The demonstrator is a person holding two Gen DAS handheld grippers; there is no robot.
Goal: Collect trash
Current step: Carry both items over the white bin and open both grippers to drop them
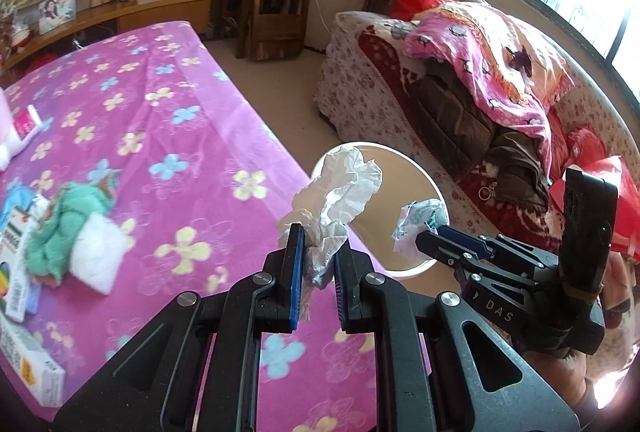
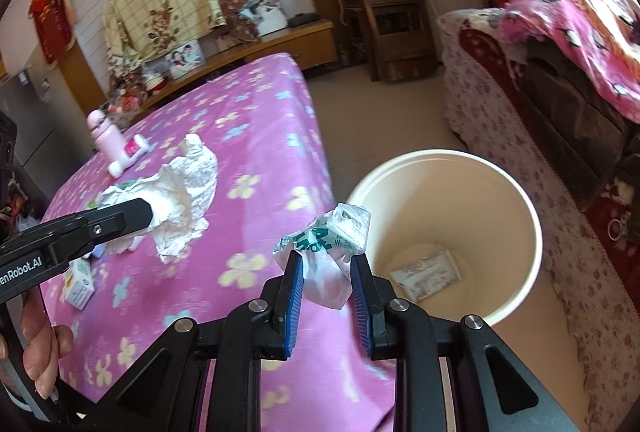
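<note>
Side by side, both claws are carrying trash above the near corner of a bed (image 2: 256,136) that is wearing a pink flowered blanket: the left claw (image 1: 319,264) is pinching a crumpled white tissue (image 1: 340,188), while the right claw (image 2: 326,282) is gripping a scrunched white wrapper with green print (image 2: 332,232). Just beyond them, a cream bucket (image 2: 516,192) is standing on the floor between the bed and a sofa (image 2: 480,80), with one printed packet (image 2: 426,272) lying flat at its bottom. Behind on the bed, a green cloth (image 1: 68,220) and small boxes (image 1: 20,264) are lying.
</note>
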